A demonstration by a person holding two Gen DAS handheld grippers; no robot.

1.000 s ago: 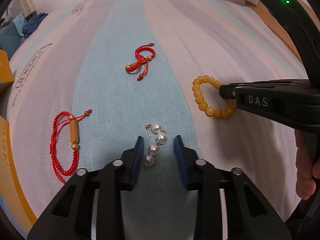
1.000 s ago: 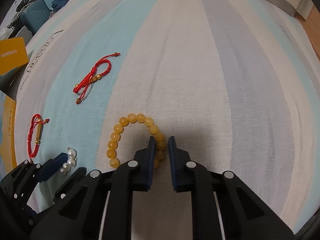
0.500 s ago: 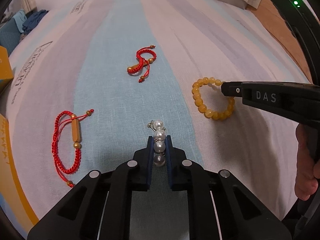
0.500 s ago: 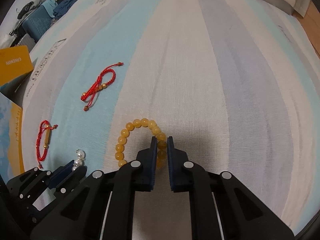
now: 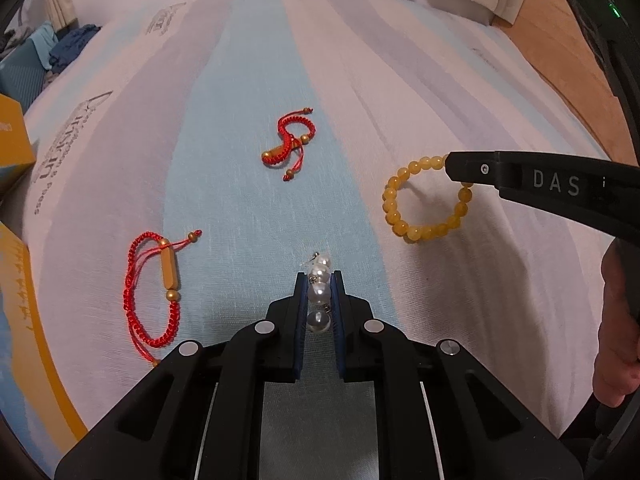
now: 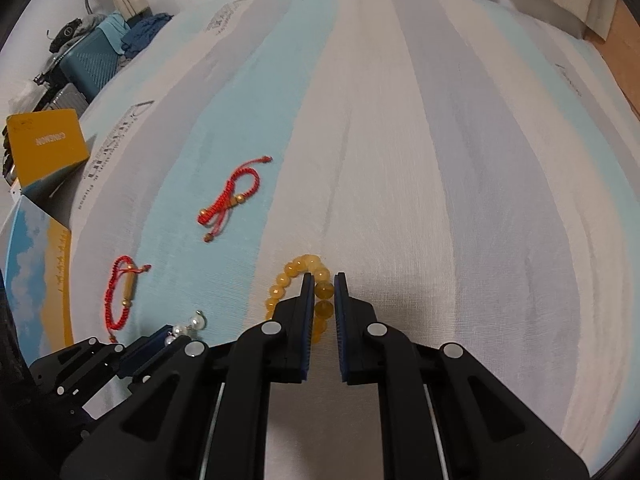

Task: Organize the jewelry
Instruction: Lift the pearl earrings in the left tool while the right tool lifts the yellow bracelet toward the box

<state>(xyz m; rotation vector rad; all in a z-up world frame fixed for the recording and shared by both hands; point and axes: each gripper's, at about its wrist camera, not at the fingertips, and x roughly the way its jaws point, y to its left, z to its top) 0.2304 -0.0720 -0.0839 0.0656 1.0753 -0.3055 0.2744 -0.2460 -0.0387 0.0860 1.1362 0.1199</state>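
My left gripper (image 5: 319, 280) is shut on a string of white pearls (image 5: 319, 292) and holds it just above the striped bed sheet (image 5: 248, 80). My right gripper (image 6: 321, 280) is shut on a yellow bead bracelet (image 6: 285, 280), lifted off the sheet; the bracelet also shows in the left wrist view (image 5: 424, 200), hanging from the right gripper (image 5: 452, 168). A red cord bracelet with a long gold bead (image 5: 154, 288) lies at the left. A second red cord bracelet (image 5: 290, 144) lies farther back in the middle.
A yellow box (image 6: 48, 144) and a blue-and-yellow box (image 6: 36, 272) stand at the left edge of the bed. A suitcase and clothes (image 6: 96, 48) are beyond the bed at the far left. Wooden floor (image 5: 560, 40) shows at the right.
My left gripper closed on the pearls and lifted them. My right gripper closed on the yellow bracelet and raised it off the sheet. Both have risen.
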